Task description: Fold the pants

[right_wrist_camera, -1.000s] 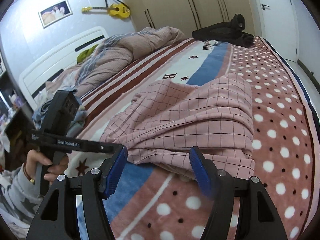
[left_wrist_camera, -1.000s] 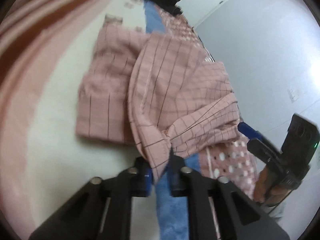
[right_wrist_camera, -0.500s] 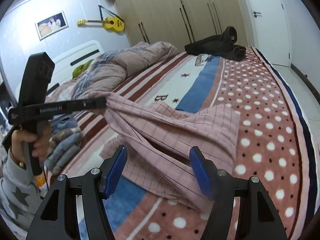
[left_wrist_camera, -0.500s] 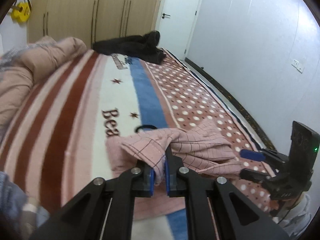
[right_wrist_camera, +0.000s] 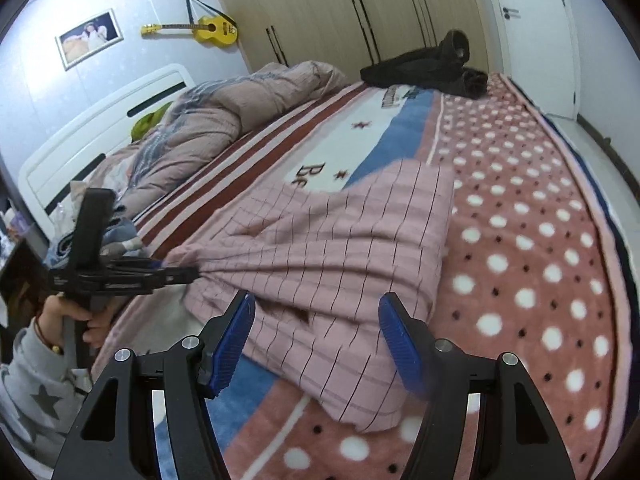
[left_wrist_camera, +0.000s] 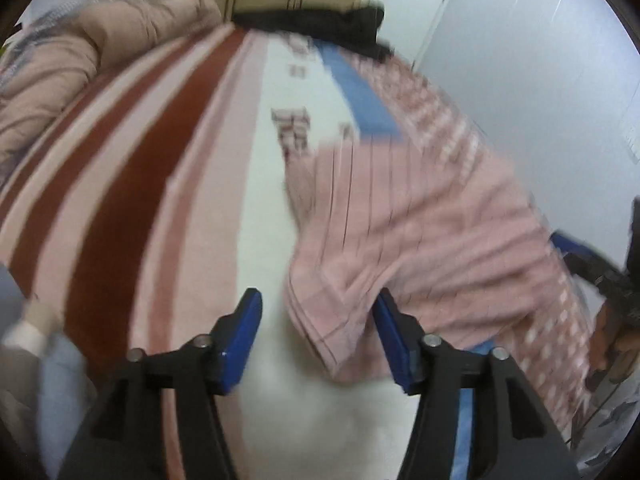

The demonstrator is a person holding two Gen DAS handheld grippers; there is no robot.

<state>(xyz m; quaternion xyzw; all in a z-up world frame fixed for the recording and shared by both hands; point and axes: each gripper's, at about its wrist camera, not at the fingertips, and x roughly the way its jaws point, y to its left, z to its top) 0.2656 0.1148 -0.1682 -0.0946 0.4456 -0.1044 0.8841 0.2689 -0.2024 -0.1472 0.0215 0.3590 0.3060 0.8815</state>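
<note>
Both sets of jaws stand released, gripping nothing. The blanket [right_wrist_camera: 540,240] carries the pink pants [right_wrist_camera: 340,240] bunched in uneven folds between the right gripper [right_wrist_camera: 316,336] and left gripper [left_wrist_camera: 320,336]; unsmoothed, they risk a crooked fold.

Pants [right_wrist_camera: 336,248]: thin woven cloth, matt pink with fine dark check lines, soft and creased; bed blanket [right_wrist_camera: 532,240] beneath is thick fleecy pile, matt, in striped, dotted and blue bands. Quilt [right_wrist_camera: 224,120] at the bed's head looks like puffy, smooth matt cloth; wardrobe doors [right_wrist_camera: 320,4] are smooth pale wood-look panels with a dull sheen, and the yellow guitar [right_wrist_camera: 212,30] is glossy. Right gripper [right_wrist_camera: 316,336] frame is matt black plastic with bright metal screw heads, its fingers [right_wrist_camera: 236,340] faced in blue ribbed pads.
</note>
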